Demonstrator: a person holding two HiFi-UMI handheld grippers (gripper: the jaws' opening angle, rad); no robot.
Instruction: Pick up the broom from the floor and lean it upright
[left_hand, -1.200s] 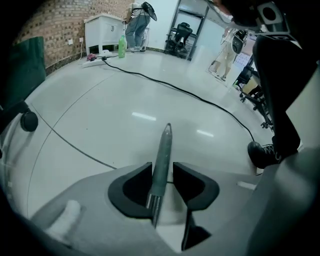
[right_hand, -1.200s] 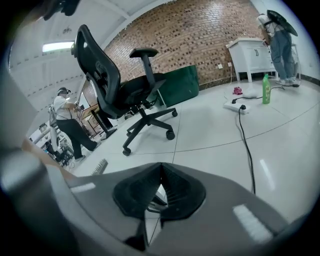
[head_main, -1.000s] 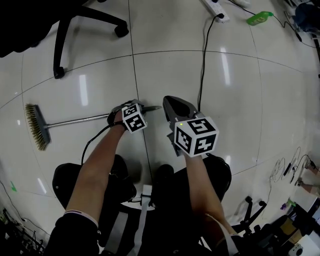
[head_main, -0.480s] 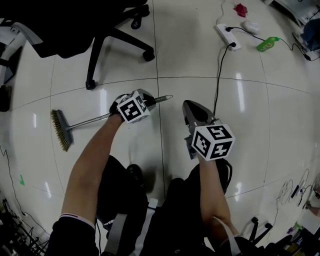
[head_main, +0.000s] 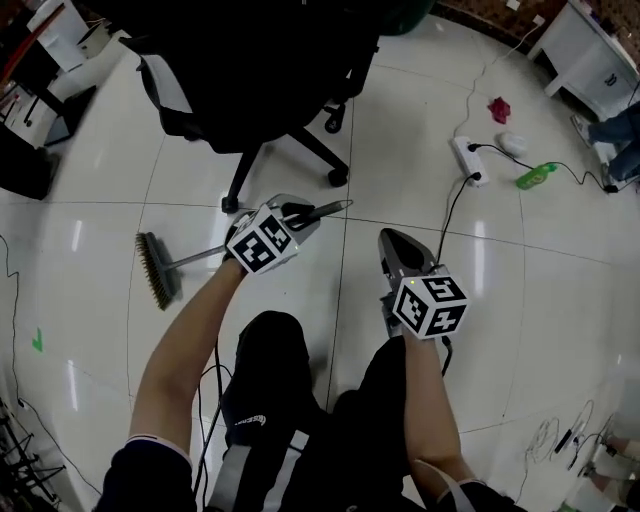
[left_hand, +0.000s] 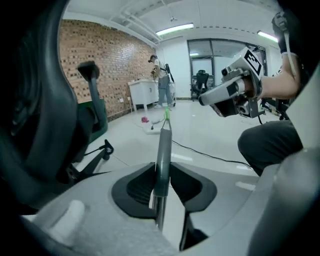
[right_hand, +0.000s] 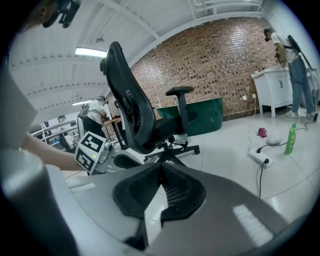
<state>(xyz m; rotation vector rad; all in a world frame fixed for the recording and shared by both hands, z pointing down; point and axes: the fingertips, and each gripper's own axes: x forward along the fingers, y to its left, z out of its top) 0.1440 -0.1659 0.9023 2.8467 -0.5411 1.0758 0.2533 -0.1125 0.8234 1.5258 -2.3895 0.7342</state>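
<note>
The broom slants up from the floor: its bristle head (head_main: 155, 270) lies low at the left, and the thin metal handle (head_main: 200, 256) rises to the right, ending in a grey tip (head_main: 338, 207). My left gripper (head_main: 300, 215) is shut on the handle near that tip. In the left gripper view the handle (left_hand: 163, 145) runs straight up between the dark pads (left_hand: 142, 185) and pokes out past them. My right gripper (head_main: 392, 242) hovers to the right of the handle tip, apart from it. Its jaws meet at the tips with nothing between them (right_hand: 161, 167).
A black office chair (head_main: 270, 80) stands just beyond the broom, its wheeled base (head_main: 300, 150) near the handle. A power strip (head_main: 468, 160), a green bottle (head_main: 537, 177) and a black cable (head_main: 447, 222) lie on the tiles at the right. White furniture (head_main: 590, 50) is at the far right.
Both grippers have risen. The left one has lifted the handle end, so the broom tilts steeper. The head view has swung up and now takes in the chair.
</note>
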